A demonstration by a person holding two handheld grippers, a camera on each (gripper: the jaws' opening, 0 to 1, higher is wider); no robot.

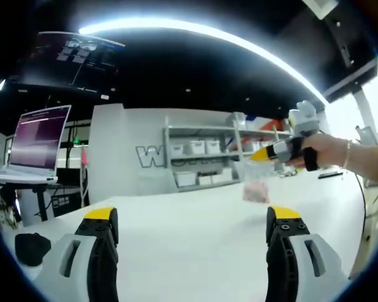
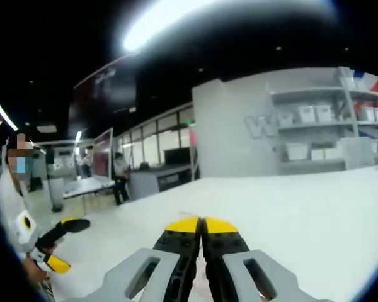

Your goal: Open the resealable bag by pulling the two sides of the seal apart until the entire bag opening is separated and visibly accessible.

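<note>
Left gripper (image 1: 192,233) waits wide apart over the white tabletop (image 1: 195,251) as the right gripper (image 2: 202,225), jaws pressed together, lifts the resealable bag (image 1: 256,189).

Beyond the left jaws, the clear bag with pinkish contents hangs from the right gripper above the tabletop; shelves (image 1: 201,157) and a laptop (image 1: 41,139) stand behind. The seal appears unopened; next, judging from this, the left gripper must pinch the opposite lip.

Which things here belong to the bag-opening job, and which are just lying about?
Job: resealable bag, hanging from the shut right hand-held gripper; open left hand-held gripper.
Lying about: laptop, black object on the table, shelf bins.
</note>
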